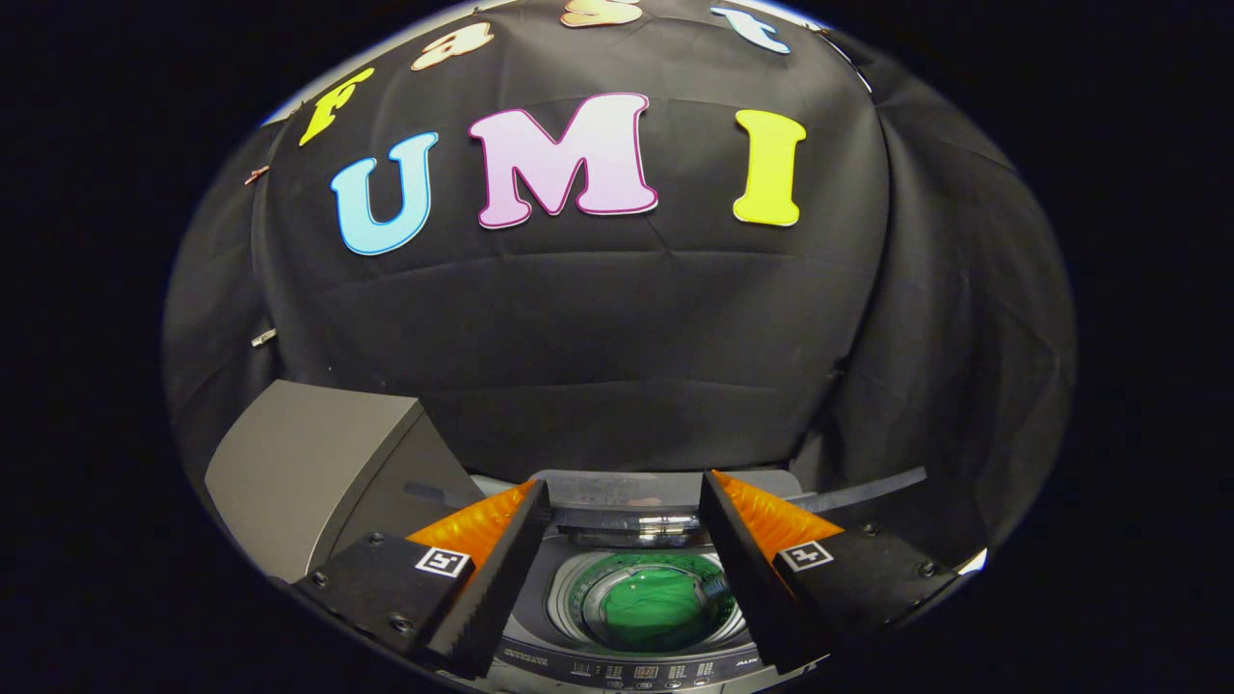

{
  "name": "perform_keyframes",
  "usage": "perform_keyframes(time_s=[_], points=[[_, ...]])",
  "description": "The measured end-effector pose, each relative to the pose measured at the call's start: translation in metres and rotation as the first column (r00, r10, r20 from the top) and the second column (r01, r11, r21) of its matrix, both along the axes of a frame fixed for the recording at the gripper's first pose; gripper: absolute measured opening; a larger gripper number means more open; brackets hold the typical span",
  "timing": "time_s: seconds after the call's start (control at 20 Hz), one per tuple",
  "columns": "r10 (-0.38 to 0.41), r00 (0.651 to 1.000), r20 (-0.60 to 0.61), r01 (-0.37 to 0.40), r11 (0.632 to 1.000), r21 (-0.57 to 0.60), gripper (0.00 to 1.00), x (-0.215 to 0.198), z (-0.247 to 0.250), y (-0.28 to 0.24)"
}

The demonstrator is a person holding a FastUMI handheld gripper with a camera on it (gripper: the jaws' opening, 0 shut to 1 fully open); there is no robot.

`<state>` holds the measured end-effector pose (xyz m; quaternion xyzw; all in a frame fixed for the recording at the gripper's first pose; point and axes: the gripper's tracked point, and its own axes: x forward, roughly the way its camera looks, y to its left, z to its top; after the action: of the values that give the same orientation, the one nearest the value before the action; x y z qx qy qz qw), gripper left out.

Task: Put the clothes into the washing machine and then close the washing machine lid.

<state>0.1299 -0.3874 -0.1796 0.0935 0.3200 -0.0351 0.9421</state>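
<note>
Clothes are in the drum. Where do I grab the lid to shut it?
The gripper is open and holds nothing, above the drum with the green clothes inside. The lid appears folded up at the back. Come from the front and pinch its near free edge, then pull it down.

The clothes [654,605] in the drum are bright green, ringed by the pale grey washing machine [578,665] with its darker control strip. To the left, the box [308,472] is plain matte grey; the cloth wall [598,328] behind is black.
</note>
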Motion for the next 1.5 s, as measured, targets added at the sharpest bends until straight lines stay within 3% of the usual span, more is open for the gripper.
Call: perform_keyframes(time_s=[0.15, 0.4, 0.6, 0.8, 0.9, 1.15, 1.5], points=[[-0.026, 0.997, -0.069, 0.029, 0.999, 0.036, 1.0, -0.018, -0.018, 0.009], [-0.134, 0.963, -0.234, 0.161, 0.982, 0.103, 0.99, -0.072, -0.086, 0.009], [-0.138, 0.95, -0.28, 0.161, 0.985, 0.061, 1.0, -0.12, -0.109, 0.003], [-0.125, 0.991, -0.051, 0.126, 0.992, 0.022, 1.0, -0.082, -0.024, 0.004], [-0.116, 0.989, 0.095, 0.118, 0.993, -0.009, 0.99, -0.062, 0.026, 0.005], [-0.096, 0.937, 0.335, 0.109, 0.994, -0.018, 0.99, -0.049, 0.109, 0.032], [-0.037, 0.872, 0.487, 0.038, 0.999, 0.008, 0.99, -0.059, 0.186, 0.115]])
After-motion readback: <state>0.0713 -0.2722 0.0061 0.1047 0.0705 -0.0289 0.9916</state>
